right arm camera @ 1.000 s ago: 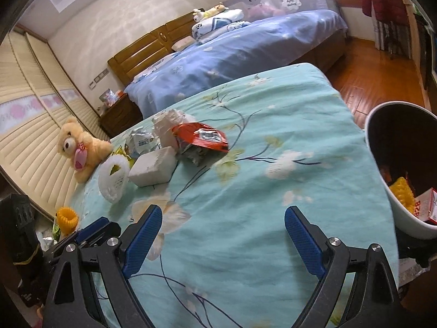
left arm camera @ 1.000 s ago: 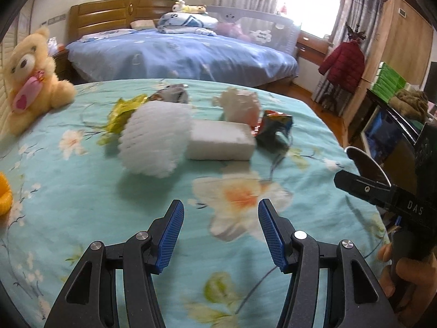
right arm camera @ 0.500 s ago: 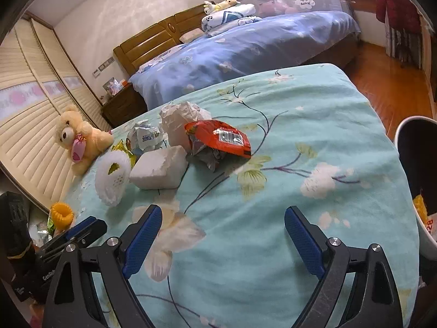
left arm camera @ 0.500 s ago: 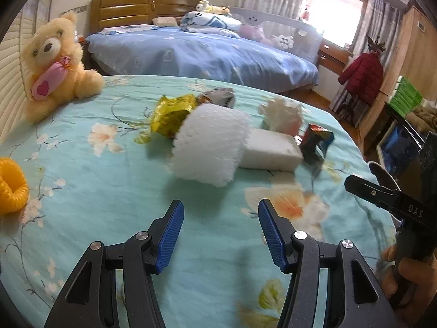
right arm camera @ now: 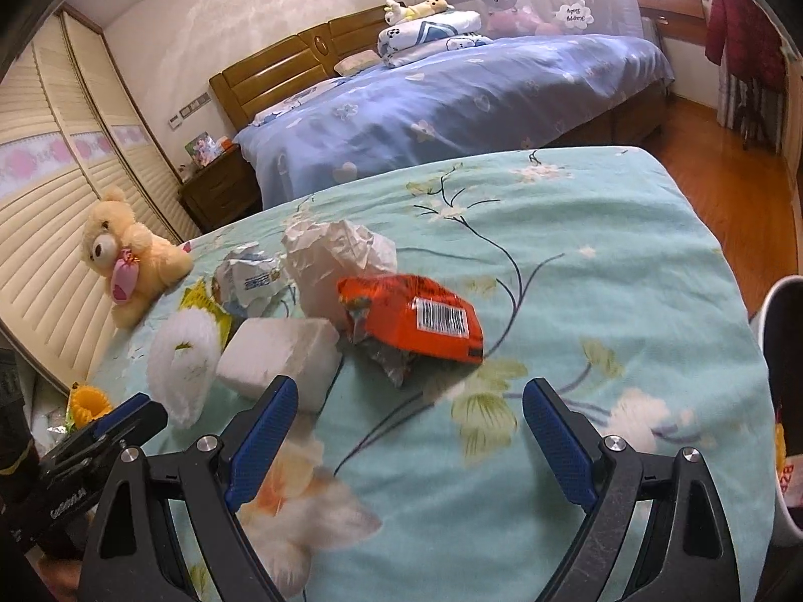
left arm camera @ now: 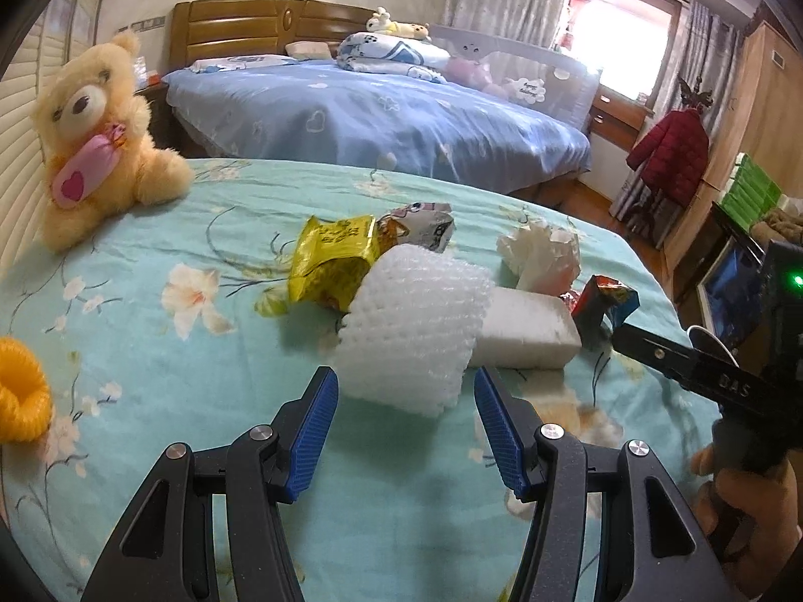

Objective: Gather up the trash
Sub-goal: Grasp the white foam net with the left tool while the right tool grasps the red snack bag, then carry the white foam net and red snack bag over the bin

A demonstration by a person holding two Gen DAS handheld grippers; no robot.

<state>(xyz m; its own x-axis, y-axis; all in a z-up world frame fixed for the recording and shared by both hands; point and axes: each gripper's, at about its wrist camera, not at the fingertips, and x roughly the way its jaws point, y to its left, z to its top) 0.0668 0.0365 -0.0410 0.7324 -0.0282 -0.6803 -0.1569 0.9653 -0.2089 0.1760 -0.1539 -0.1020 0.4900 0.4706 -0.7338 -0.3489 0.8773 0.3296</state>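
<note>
Your left gripper (left arm camera: 401, 401) is spread wide and holds nothing; its jaws sit just short of the white foam net sleeve (left arm camera: 414, 331), lined up either side of it, so that looks like your next pick. The sleeve lies on its side on the floral bedspread (left arm camera: 150, 351), touching the white foam block (left arm camera: 527, 333) on its right, with the yellow snack wrapper (left arm camera: 333, 263) just behind it. Expect it to squash easily, so close gently.

Your right gripper (right arm camera: 406, 431) is also wide apart and empty, aimed at the orange snack packet (right arm camera: 416, 318), which rests against the crumpled white paper (right arm camera: 336, 256). A small crumpled printed wrapper (right arm camera: 248, 278) sits further back.

All the trash is bunched mid-bed, well apart from the teddy bear (left arm camera: 95, 135) and the yellow ring toy (left arm camera: 20, 391), probably not trash, so leave them. The white bin (right arm camera: 783, 351) stands at the bed's right edge, some rubbish already inside, closest to your right side; I'd judge the job partly done, six pieces left.
</note>
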